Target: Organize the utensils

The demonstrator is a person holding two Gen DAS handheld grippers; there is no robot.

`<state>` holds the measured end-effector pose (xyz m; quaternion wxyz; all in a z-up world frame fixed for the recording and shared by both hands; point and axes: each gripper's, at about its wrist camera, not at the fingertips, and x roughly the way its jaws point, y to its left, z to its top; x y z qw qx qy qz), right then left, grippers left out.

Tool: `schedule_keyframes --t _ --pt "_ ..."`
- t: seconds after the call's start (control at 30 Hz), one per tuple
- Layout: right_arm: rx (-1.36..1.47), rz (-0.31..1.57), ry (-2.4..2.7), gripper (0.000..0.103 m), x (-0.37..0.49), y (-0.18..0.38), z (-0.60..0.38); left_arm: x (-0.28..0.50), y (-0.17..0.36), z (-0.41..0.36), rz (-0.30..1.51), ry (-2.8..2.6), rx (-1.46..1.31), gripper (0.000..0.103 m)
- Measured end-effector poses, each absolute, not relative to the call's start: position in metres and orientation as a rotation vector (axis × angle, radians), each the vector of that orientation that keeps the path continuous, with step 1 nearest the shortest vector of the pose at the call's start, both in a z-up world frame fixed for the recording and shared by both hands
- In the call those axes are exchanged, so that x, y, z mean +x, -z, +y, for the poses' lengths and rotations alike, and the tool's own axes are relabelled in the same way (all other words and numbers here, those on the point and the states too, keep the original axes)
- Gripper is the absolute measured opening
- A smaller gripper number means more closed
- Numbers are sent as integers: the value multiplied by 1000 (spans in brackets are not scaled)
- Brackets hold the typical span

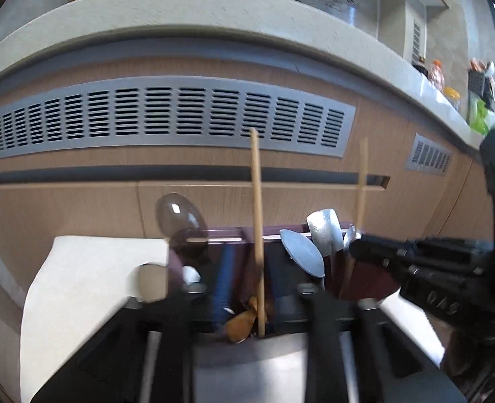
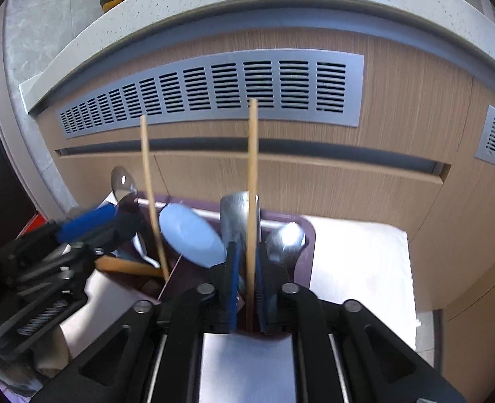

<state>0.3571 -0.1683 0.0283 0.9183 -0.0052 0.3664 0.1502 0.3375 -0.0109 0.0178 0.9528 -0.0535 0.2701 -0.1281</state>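
Both grippers, left gripper [image 1: 247,288] and right gripper [image 2: 247,285], stand released around one wooden chopstick [image 1: 257,221] each; withdraw straight toward 6 o'clock, without brushing the maroon holder [image 2: 309,235].

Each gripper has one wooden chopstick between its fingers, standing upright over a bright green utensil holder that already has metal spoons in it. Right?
Not quite: the utensil holder is dark maroon, not green, as the right wrist view shows. The rest stands: the left gripper and the right gripper each have one wooden chopstick upright between the fingers, with metal spoons already in the holder.
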Motion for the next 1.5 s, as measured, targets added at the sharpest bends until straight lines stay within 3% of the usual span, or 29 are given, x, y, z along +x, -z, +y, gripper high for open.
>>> schedule_keyframes --t 0.03,0.1,0.17,0.2,0.23,0.3,0.37,0.47,0.7,0.93,1.5 --pt "0 755 -310 27 353 -29 -170 332 -23 -7 542 259 -123 52" --pt "28 744 -299 46 342 -33 -176 321 -30 -1 538 248 -130 57" --pt "49 723 -281 59 328 -38 -182 308 -38 6 551 237 -129 66" --pt "61 709 -273 65 318 -41 -185 300 -41 10 553 236 -135 69" --pt "72 698 -267 67 310 -45 -187 293 -44 14 562 221 -135 80" --pt "84 678 -252 76 291 -50 -192 275 -49 20 570 184 -123 89" --pt "86 655 -226 80 270 -55 -196 258 -53 25 565 152 -104 93" --pt "79 599 -201 103 233 -61 -201 225 -57 32 545 99 -87 103" --pt "4 532 -132 103 150 -57 -197 145 -47 34 476 -24 -15 103" --pt "-65 505 -86 103 94 -46 -183 89 -34 20 523 -35 14 103" --pt "-10 536 -53 103 77 -36 -202 64 -32 7 559 13 -28 103"
